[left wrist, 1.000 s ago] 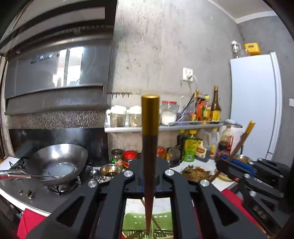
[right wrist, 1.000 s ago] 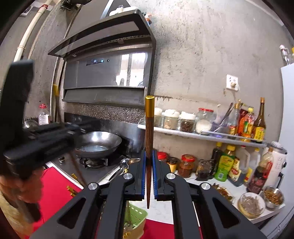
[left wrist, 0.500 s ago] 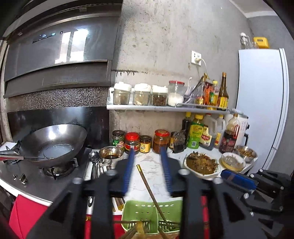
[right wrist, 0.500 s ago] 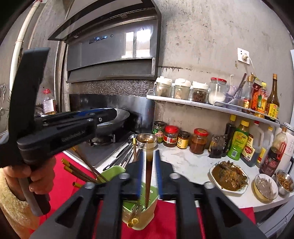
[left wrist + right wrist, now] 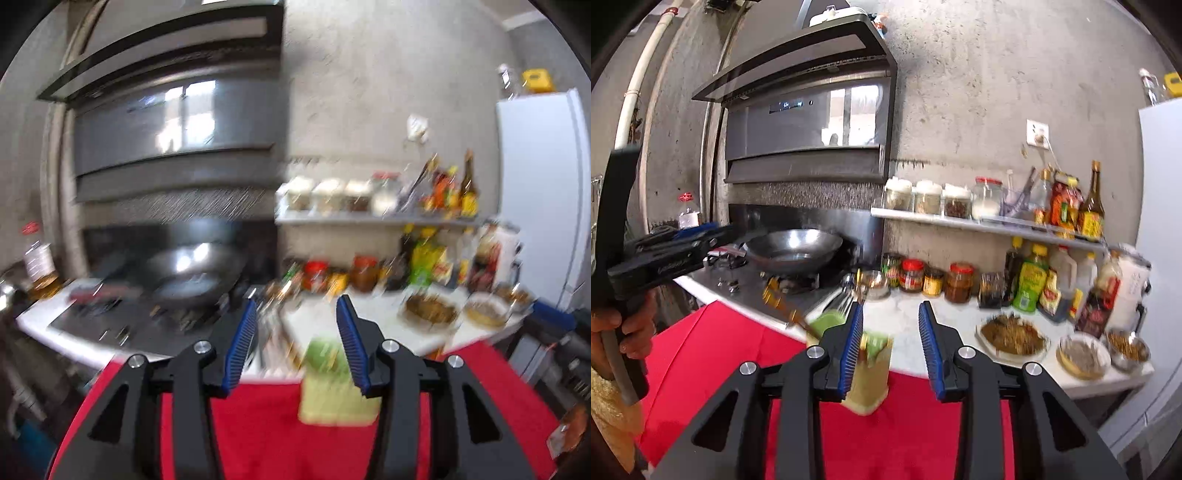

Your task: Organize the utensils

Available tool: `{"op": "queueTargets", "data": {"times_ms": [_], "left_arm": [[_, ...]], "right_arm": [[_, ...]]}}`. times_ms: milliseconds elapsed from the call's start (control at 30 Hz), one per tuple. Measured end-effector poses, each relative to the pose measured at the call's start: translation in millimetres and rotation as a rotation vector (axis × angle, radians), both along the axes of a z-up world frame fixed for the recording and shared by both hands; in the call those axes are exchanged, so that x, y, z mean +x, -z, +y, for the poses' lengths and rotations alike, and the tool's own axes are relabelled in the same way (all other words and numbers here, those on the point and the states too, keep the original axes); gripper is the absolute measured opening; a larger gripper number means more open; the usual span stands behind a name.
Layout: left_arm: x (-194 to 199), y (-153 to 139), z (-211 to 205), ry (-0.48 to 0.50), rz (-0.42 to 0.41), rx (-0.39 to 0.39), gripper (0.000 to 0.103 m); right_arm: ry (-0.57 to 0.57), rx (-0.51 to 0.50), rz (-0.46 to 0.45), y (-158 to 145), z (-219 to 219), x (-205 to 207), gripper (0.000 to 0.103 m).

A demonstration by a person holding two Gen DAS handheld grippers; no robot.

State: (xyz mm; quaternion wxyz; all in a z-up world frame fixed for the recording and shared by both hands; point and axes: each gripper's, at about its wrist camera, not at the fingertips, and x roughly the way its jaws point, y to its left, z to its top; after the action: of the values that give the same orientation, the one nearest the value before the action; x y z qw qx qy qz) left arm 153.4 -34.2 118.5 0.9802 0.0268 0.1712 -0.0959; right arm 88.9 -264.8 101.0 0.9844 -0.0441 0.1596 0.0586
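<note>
Both tools are seen with their jaws spread wide and with nothing held between them: the left gripper (image 5: 295,332) and the right gripper (image 5: 891,338) are empty. The task's things are found in the green utensil holder (image 5: 870,373), which stands on the red cloth (image 5: 713,354) at the front edge of the white counter (image 5: 908,314); in the right wrist view, gold-tipped brown chopsticks (image 5: 783,306) are seen leaning out of it toward the stove, and some metal spoons (image 5: 844,295) are lying on the counter just behind it. The left wrist view is strongly blurred, so the holder (image 5: 332,384) is shown there only as a pale green block, and its contents cannot be told. From here, 2 risks are judged. The holder looks light and tall, and it is placed near the counter edge, so it could be tipped if it is struck by a jaw. The leaning chopsticks could also be pushed out if a gripper is brought in from the side. A slow approach from above is advised.
</note>
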Motion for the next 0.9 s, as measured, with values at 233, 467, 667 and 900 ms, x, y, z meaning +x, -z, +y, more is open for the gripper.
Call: {"op": "queueTargets", "data": {"times_ms": [233, 467, 667, 900], "left_arm": [[-58.8, 88.4, 15.1, -0.058, 0.22, 0.07, 0.046], [-105.3, 122.9, 17.8, -0.041, 0.275, 0.064, 0.078], [-141.4, 126.5, 16.1, -0.052, 0.276, 0.11, 0.097], [-153.2, 123.6, 20.2, -0.07, 0.309, 0.129, 0.097]], "right_arm": [[0.02, 0.011, 0.117, 63.7, 13.1, -57.4, 0.056], [0.049, 0.029, 0.165, 90.7, 21.7, -99.0, 0.082], [0.097, 0.028, 0.21, 93.6, 15.8, -120.3, 0.091], [0.156, 0.006, 0.229, 94.5, 7.0, -128.0, 0.092]]}}
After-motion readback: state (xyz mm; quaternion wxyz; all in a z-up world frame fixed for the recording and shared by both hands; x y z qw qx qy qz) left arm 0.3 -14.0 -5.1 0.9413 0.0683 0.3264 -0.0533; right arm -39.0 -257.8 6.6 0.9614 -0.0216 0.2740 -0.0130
